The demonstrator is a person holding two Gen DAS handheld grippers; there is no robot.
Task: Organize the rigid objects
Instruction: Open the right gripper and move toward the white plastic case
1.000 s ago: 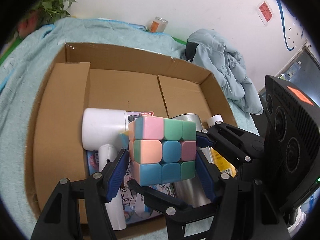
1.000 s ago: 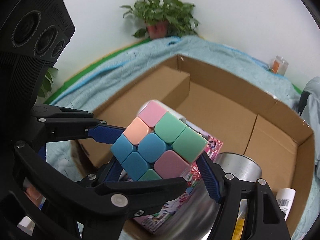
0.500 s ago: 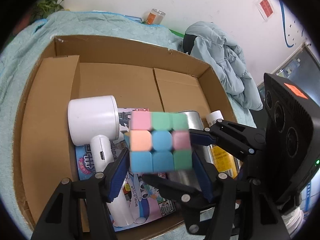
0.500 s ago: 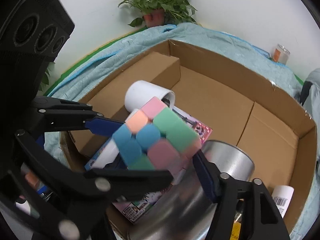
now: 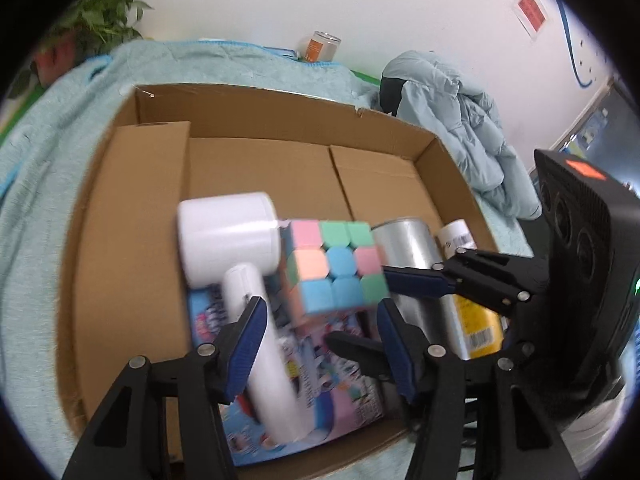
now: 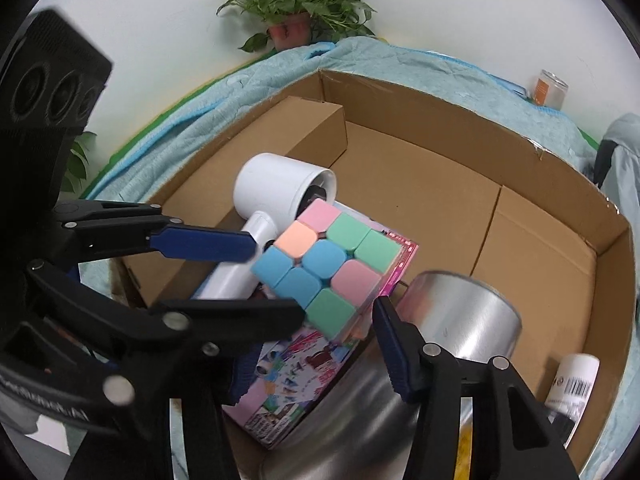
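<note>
Hovering over the cardboard box (image 5: 256, 108), I have my left hand-held gripper (image 5: 320, 312) and right hand-held gripper (image 6: 316, 332) both aimed steeply down at the pastel cube (image 5: 334, 266). The cube is inside the box, tipped on the colourful picture carton (image 6: 296, 380), with the white hair dryer (image 5: 228, 228) just beside it on one side and the metal can (image 5: 404, 240) on the other. Both pairs of jaws are closing, yet I see no pad pressing on anything: the cube lies just beyond my fingertips rather than between them. What matters next is that offset. From the left it sits straight ahead and squarely face-on, so that hand looks the nearer and better lined up. From the right it presents a corner. Being a cube, it has no long axis to follow. I judge it is placed, so my hands can back out.
</note>
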